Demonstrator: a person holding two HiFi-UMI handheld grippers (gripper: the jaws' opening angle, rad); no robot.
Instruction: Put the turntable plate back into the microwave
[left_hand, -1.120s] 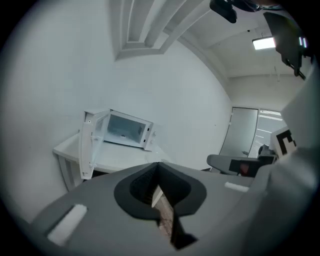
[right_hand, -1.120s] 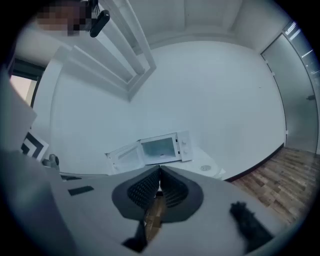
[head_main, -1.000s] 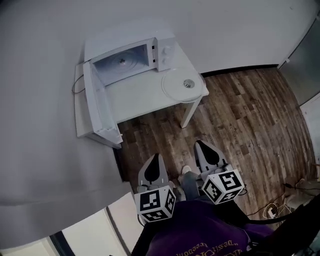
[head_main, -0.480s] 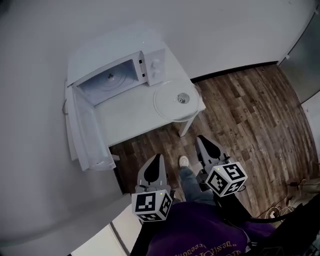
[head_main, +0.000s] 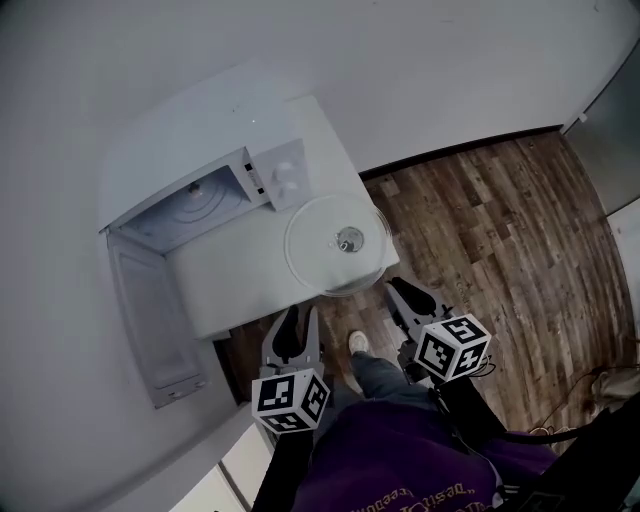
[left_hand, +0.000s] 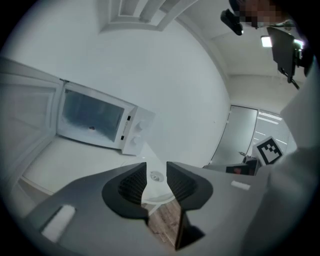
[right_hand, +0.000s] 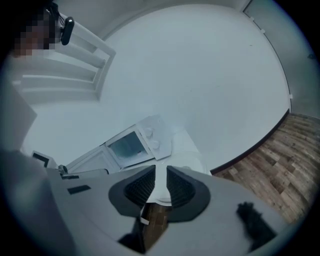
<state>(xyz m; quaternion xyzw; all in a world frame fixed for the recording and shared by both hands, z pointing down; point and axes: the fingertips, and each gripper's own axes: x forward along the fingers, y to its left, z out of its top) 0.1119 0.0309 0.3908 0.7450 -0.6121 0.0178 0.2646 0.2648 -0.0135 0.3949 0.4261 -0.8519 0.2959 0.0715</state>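
Table (head_main: 232, 278) drawn nearer, plate (head_main: 322, 252) on white top, grey wall (head_main: 400, 60), wood-plank floor (head_main: 500, 230)

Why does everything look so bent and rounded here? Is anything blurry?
Head view: the wide lens bows the skirting line; light is soft and even, no glare. Left gripper view: dark round border, microwave slightly soft. Right gripper view: the wall bulges like a dome.
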